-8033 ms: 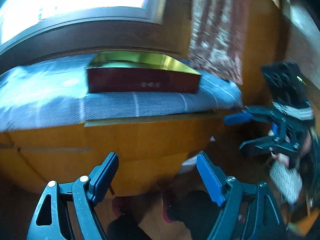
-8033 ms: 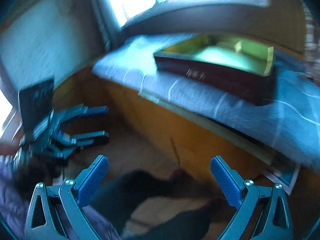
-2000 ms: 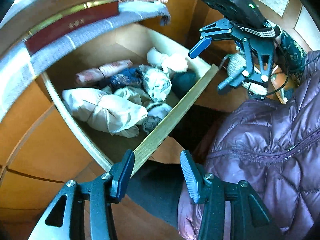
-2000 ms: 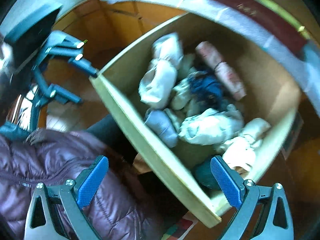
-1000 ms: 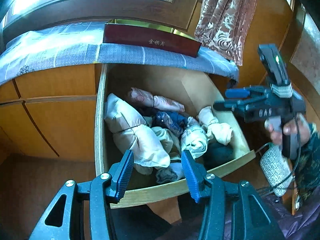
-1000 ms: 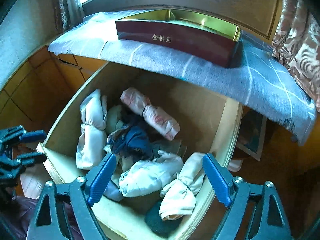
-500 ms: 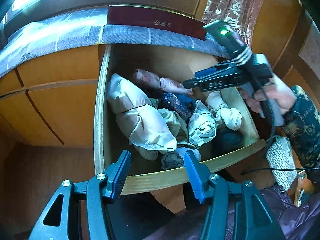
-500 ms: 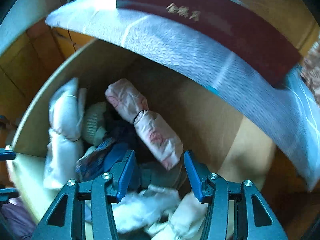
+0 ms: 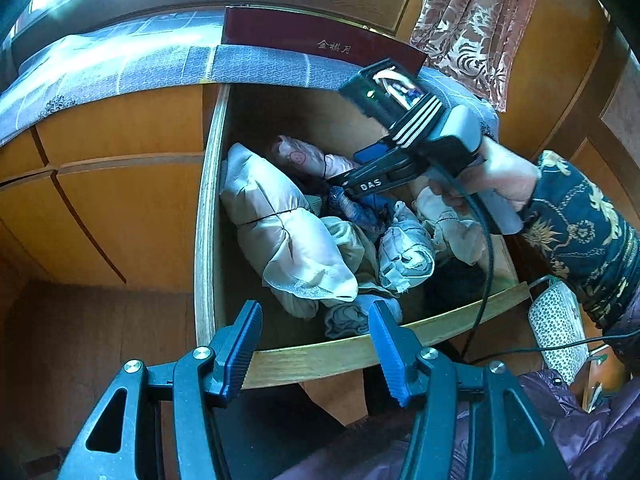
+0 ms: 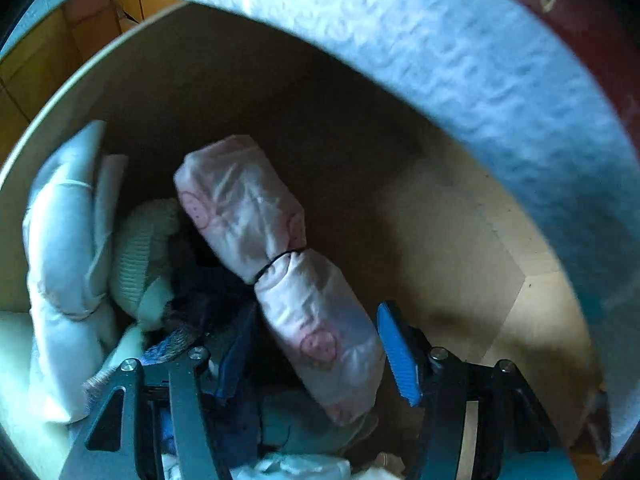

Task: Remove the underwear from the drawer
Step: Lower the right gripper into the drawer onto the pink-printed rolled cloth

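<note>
Right hand-held gripper now down in drawer.
Jaws opening slightly, straddling pink roll at drawer's far side, not yet gripped; left hand-held gripper half-open, empty, near front.

The open drawer sticks out from under a cloth-covered top, on which a box sits near the back. Rolled bundles of clothing fill the drawer, with one tied roll lying toward its rear. A curtain hangs behind, to the right.
</note>
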The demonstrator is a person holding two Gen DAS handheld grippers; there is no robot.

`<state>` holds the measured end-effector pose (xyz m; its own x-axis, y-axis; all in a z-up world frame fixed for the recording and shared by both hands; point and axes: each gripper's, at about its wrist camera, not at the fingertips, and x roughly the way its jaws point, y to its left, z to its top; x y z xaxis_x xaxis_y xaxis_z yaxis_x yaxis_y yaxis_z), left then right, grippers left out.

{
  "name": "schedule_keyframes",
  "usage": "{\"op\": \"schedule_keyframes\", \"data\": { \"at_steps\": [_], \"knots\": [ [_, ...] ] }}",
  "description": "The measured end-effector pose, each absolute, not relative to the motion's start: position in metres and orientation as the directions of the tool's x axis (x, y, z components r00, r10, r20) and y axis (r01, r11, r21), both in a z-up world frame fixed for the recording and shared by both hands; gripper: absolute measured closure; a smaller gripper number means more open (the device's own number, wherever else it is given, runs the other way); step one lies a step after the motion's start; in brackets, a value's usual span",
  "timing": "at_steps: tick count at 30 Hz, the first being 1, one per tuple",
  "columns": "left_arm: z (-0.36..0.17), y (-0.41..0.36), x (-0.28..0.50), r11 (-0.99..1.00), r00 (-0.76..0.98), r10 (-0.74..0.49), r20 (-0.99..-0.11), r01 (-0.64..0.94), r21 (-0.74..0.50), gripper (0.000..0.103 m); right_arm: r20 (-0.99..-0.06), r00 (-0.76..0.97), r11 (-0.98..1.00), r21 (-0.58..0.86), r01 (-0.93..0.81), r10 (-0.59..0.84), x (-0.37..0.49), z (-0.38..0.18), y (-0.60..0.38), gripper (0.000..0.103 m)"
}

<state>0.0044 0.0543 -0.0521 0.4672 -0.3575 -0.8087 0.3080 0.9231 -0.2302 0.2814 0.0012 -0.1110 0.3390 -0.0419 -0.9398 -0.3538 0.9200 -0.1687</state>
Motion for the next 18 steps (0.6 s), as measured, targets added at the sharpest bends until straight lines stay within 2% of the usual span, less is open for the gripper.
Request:
{"op": "schedule_keyframes", "data": {
  "at_steps": [2,5,18],
  "knots": [
    [-0.053,0.055,0.003,0.924,0.466,-0.356,-0.81,0.303,-0.231,0.047,-0.941,0.336,0.921,-0.155,-0.358,-0.027,0.282,-0.115,0.001,0.064],
    [-0.054,0.057,0.001,0.924,0.462,-0.361,-0.81,0.297,-0.243,0.047,-0.937,0.35,0.925,-0.153,-0.349,-0.023,0.279,-0.119,0.001,0.071],
    [-0.046,0.061,0.001,0.92,0.47,-0.382,-0.796,0.275,-0.279,0.047,-0.932,0.361,0.962,-0.067,-0.263,0.034,0.268,-0.111,-0.029,0.074]
  ]
}}
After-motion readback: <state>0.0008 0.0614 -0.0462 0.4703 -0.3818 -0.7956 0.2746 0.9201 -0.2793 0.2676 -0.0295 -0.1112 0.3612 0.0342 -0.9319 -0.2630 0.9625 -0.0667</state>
